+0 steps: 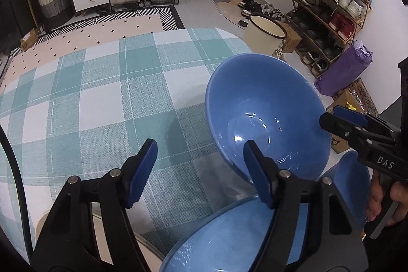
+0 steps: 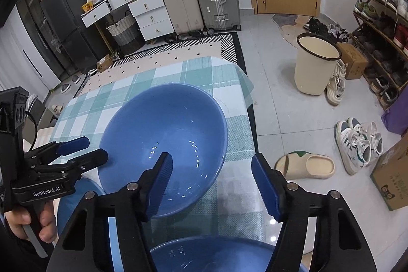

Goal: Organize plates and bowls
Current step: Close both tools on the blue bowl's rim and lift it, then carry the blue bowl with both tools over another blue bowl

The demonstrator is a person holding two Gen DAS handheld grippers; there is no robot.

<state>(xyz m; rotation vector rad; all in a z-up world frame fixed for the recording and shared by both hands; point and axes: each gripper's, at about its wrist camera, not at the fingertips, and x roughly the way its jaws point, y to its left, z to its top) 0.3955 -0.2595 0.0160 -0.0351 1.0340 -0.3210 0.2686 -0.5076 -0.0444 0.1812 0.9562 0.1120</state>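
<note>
Left wrist view: the left gripper [image 1: 200,165] hangs half open and empty, its right finger over the near rim of the blue bowl [image 1: 265,114] on the checked surface [image 1: 102,93].

Right wrist view: the right gripper [image 2: 211,180], also half open and empty, straddles the bowl's near right rim. This looks like the approach to a grasp; next, each needs to pinch the rim.

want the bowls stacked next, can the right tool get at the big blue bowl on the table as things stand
Probably yes: the right tool is open, one finger already over the blue bowl rim, and nothing blocks it. The left tool sits off to the side.
</note>
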